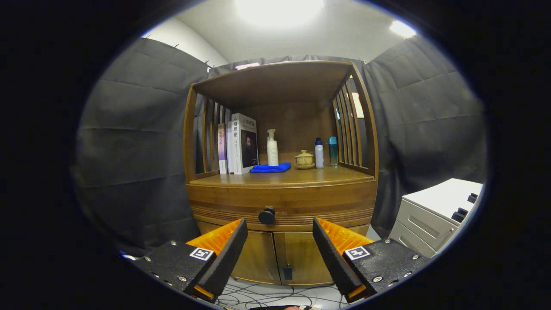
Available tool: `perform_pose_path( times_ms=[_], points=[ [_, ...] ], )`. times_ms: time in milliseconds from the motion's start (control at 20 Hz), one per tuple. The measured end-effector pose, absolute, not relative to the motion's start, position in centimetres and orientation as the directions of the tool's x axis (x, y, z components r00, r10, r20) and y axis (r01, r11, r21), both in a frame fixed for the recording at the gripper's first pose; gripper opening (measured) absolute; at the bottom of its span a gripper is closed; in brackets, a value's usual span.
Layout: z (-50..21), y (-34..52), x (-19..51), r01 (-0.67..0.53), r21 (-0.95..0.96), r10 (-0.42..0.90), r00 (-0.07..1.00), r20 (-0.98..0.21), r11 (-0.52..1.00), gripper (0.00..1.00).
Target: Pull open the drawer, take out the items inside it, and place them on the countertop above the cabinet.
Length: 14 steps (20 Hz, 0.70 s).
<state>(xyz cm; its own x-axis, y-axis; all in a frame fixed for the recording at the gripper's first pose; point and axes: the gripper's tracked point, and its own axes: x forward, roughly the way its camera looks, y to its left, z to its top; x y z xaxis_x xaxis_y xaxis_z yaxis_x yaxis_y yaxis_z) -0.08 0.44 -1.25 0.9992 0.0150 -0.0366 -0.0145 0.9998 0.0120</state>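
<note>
Black-curtained booth, wooden cabinet point(282, 202) ahead, drawer point(282, 206) closed.
Tool point(280, 245) spread wide, empty, well short of the round black knob point(267, 215) just beyond the fingers; small, stiff, likely slippery: best pinched across its sides, pulled straight. Desk point(301, 175) above already crowded.

Wooden drawer point(282, 202) shut, black round knob point(267, 215) at centre, countertop point(280, 176) just above — level.

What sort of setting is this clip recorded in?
Probably a staged home corner inside a recording booth: a wooden cabinet with books, bottles and a lidded teacup on its countertop, dark cloth hung all round. The gripper hangs open before the closed drawer's knob.
</note>
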Motion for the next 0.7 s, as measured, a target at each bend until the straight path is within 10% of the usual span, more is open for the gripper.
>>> perform_pose_path(
  times_ms=[700],
  points=[
    [-1.6,1.9,4.0,-0.028,0.028,0.030,0.997,-0.064,0.999,0.95]
  ],
)
